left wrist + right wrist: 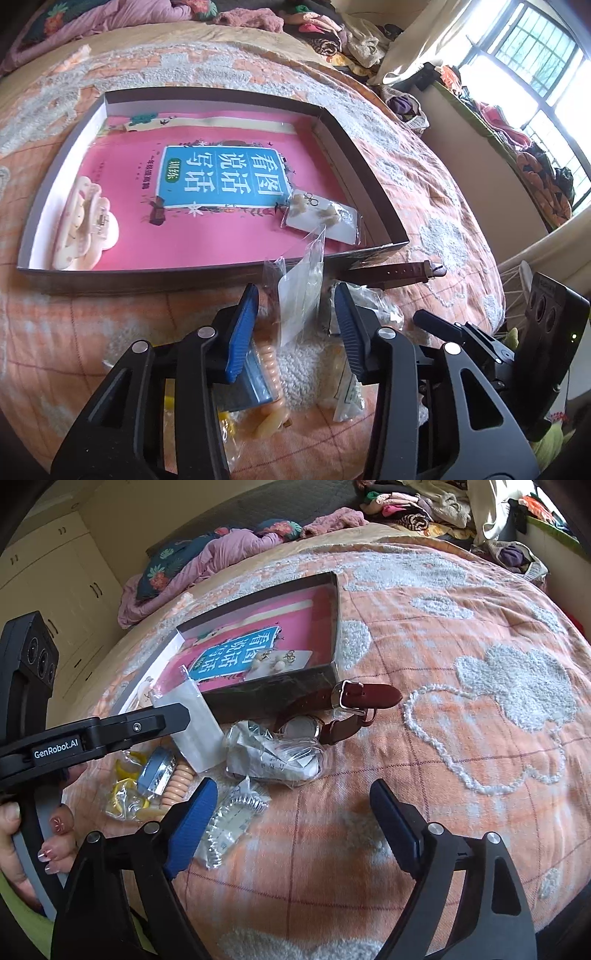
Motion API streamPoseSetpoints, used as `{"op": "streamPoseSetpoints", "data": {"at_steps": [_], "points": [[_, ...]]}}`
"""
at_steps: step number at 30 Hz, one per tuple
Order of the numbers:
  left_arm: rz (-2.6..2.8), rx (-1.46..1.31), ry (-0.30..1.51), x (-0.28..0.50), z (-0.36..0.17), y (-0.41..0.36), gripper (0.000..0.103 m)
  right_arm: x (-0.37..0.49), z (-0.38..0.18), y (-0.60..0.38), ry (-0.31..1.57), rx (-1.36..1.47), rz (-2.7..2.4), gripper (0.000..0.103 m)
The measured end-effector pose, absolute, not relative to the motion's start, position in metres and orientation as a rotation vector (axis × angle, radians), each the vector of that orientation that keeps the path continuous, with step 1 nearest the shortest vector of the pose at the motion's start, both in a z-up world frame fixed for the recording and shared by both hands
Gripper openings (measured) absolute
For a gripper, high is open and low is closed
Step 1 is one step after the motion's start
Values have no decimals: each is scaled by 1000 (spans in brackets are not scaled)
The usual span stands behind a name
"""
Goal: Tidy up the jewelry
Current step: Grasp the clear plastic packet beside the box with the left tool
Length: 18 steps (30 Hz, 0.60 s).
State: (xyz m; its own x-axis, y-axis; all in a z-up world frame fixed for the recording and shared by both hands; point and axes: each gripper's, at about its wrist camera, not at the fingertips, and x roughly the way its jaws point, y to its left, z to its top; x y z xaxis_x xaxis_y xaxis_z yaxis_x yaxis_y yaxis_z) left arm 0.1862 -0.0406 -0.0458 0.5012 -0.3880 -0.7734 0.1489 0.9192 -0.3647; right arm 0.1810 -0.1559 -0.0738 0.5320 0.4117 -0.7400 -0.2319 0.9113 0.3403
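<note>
Jewelry bag (301, 291), contents unreadable, is flanked by the half-open left gripper (295, 317) beside the box (221, 275); grip uncertain. Only the right view shows the watch (306, 726); the right gripper (291, 812) gapes empty.

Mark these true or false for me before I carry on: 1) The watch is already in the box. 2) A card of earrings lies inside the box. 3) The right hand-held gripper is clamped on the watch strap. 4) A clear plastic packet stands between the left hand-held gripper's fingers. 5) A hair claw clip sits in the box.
1) False. The watch lies on the bedspread outside the box.
2) True: the earring card is in its near right corner.
3) False. The right hand-held gripper is open over bare bedspread.
4) True: the packet stands upright in the left hand-held gripper.
5) True: the claw clip lies at the left.
</note>
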Motion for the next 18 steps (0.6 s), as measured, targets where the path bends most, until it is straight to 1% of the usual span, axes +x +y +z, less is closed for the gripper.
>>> {"op": "streamPoseSetpoints", "data": {"at_steps": [2, 3, 6, 12, 18], "points": [[-334, -268, 999, 189, -48, -42, 30, 183, -75, -154, 936, 215, 392, 83], [-336, -270, 1001, 190, -49, -42, 26, 184, -75, -152, 936, 214, 397, 83], [-338, -270, 998, 191, -51, -42, 21, 188, -77, -150, 937, 212, 399, 83], [-350, -267, 987, 194, -51, -39, 18, 193, -81, -144, 939, 206, 396, 83], [-357, -249, 933, 187, -40, -39, 14, 200, -84, -138, 940, 204, 391, 83]]}}
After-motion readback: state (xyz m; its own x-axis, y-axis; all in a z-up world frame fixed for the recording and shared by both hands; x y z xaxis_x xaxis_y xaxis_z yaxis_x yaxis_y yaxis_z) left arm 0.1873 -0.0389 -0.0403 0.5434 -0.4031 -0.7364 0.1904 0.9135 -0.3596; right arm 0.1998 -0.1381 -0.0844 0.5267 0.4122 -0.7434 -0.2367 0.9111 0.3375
